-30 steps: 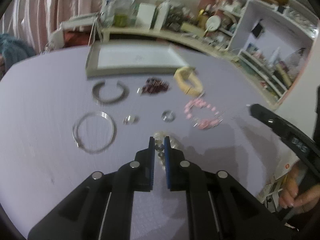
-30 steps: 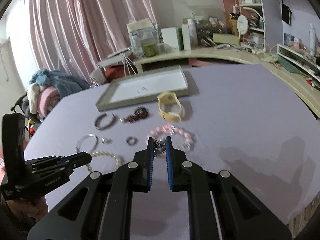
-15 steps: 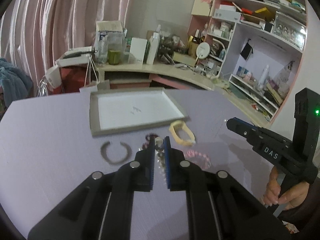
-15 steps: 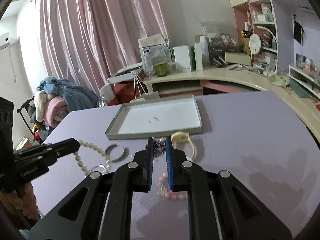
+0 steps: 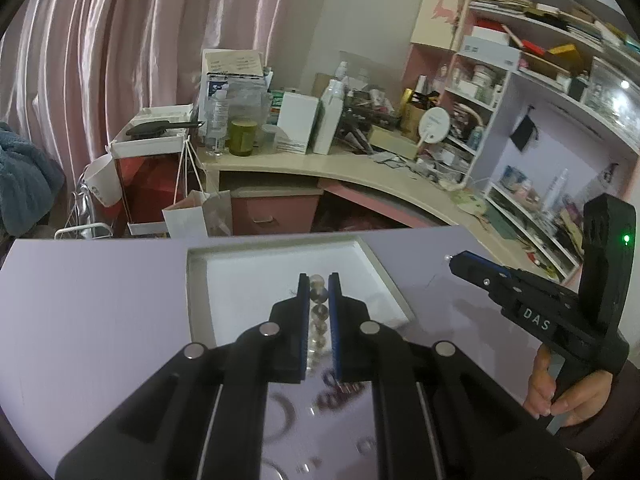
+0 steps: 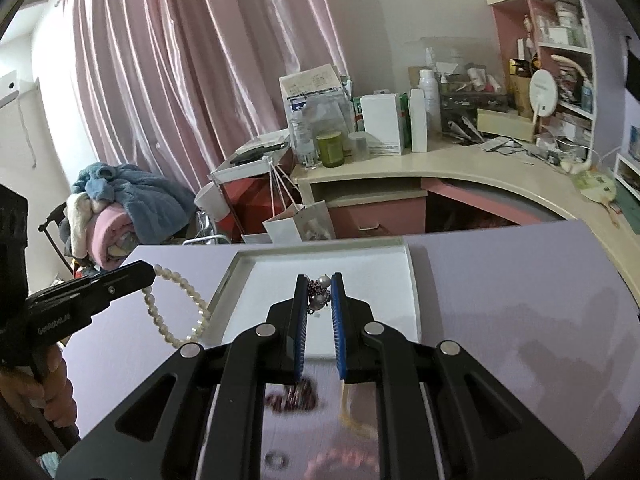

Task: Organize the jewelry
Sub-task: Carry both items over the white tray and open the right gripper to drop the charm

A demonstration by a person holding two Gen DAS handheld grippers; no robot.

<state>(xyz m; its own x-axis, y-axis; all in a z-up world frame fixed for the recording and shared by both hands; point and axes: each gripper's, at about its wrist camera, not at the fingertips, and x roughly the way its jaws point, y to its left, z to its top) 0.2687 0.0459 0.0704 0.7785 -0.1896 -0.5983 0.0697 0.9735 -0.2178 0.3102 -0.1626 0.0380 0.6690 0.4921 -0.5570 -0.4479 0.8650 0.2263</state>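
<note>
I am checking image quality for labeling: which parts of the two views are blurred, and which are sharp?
Left wrist view: the jewelry low on the table is smeared, while the tray and shelves are sharp. Right wrist view: the same low smear, but the pearl bracelet is crisp.

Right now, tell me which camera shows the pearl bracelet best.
The right wrist view: the pearl bracelet hangs as a full loop from the left tool, beside the tray. The left wrist view shows only a few beads lined up between that tool's fingers.
</note>
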